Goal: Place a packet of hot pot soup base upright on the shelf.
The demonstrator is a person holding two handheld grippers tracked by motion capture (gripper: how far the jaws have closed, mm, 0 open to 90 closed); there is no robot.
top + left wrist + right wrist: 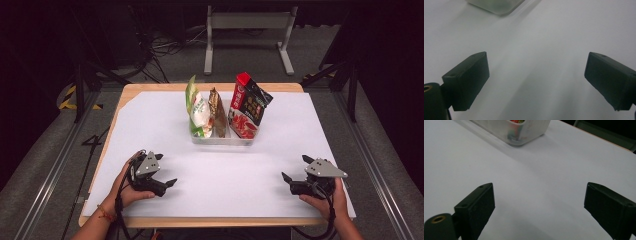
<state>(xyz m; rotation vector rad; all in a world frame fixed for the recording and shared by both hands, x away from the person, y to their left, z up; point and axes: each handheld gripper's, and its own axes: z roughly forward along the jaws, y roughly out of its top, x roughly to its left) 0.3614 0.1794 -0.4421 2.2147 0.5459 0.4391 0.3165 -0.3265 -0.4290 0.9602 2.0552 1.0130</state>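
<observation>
A clear plastic bin (222, 139) stands on the white table cover, a little behind the middle. Three snack bags stand upright in it: a green and white one (197, 107) at the left, a thin brown one (218, 112) in the middle, a red and black one (247, 105) at the right. My left gripper (165, 170) rests near the front left, open, nothing between its jaws. My right gripper (295, 168) rests near the front right, also open and empty. The bin's corner (496, 5) appears at the top of the left gripper view, and the bin's corner (519, 131) tops the right gripper view.
The white cover (220, 170) spans most of the wooden table (200, 221). A grey metal stand (247, 30) is on the floor behind the table, with cables (160, 47) beside it. Metal rails (55, 165) run along both sides.
</observation>
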